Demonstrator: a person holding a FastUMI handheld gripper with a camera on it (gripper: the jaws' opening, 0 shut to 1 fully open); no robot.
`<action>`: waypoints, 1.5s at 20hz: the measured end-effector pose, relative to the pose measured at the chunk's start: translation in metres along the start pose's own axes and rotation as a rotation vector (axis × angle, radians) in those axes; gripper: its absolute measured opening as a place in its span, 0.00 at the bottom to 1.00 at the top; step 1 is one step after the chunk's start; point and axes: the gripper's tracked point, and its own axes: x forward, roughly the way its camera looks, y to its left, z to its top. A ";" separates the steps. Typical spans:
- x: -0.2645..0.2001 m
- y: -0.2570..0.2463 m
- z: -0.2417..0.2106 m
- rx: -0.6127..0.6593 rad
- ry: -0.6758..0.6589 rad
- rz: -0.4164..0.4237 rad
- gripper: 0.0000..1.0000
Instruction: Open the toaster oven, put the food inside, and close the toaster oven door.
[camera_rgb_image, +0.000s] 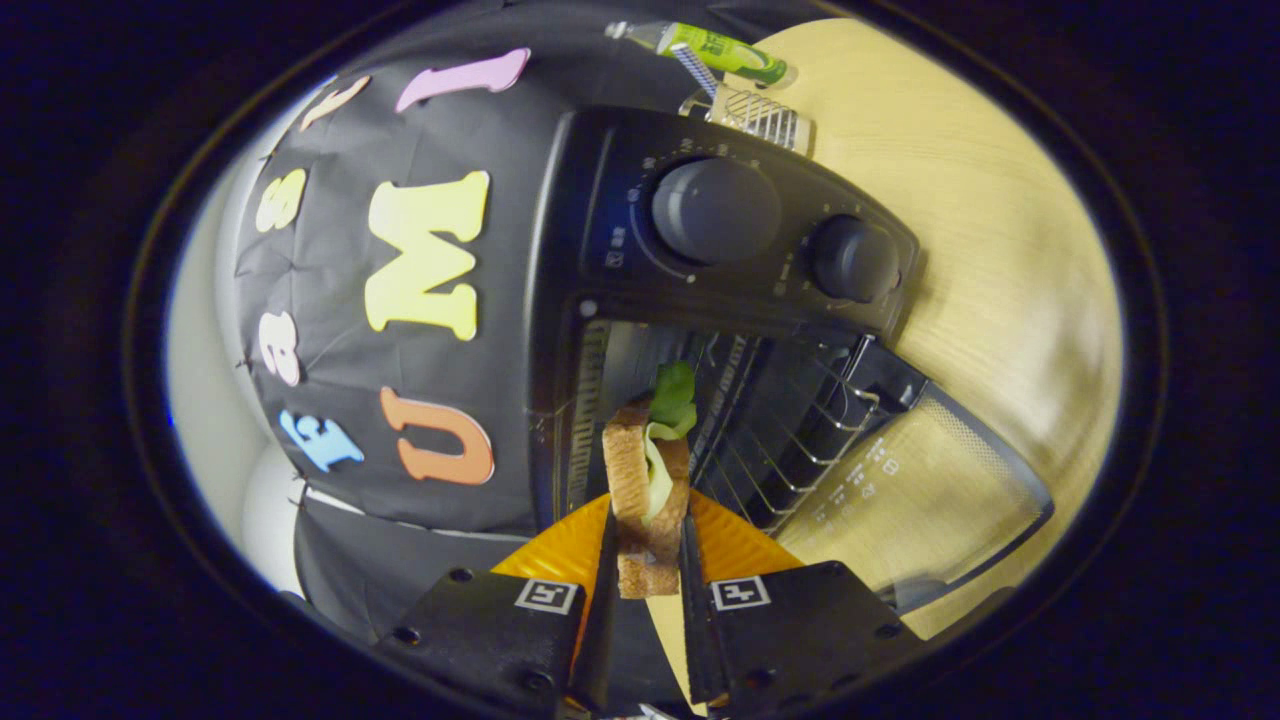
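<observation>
Tool: the tool (648, 560) is clamped on a sandwich (648, 490), one finger pressing each slice of bread, so the stack stays together while it is carried.
Sandwich: it stands on edge between the fingers and reaches out ahead of them; the green lettuce (672, 400) sticks out at the far end, nearest the oven mouth.
Toaster oven: the toaster oven (700, 290) sits just ahead of the tool, its cavity facing the sandwich; the view is rolled, so the oven looks tipped on its side.
Door: the glass door (900, 500) is swung fully open, lying beside the tool's right finger, which leaves the mouth free for loading.
Rack: the wire rack (790, 420) shows inside, beyond the sandwich tip, and looks bare.
Knobs: two knobs (715, 210) sit on the control panel, beyond the cavity.
Plate: an orange plate (560, 550) lies under the fingers on the bench (980, 220).
Stage: opening looks done; the sandwich appears about to enter, with release and closing the door left to do.
Beyond the oven: a green bottle (720, 48) lies on the bench.
</observation>
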 end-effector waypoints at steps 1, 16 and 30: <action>0.006 -0.004 0.003 0.003 -0.024 -0.012 0.35; 0.042 -0.017 -0.017 -0.106 -0.083 -0.115 0.44; -0.021 -0.016 -0.069 -0.429 0.030 -0.307 0.90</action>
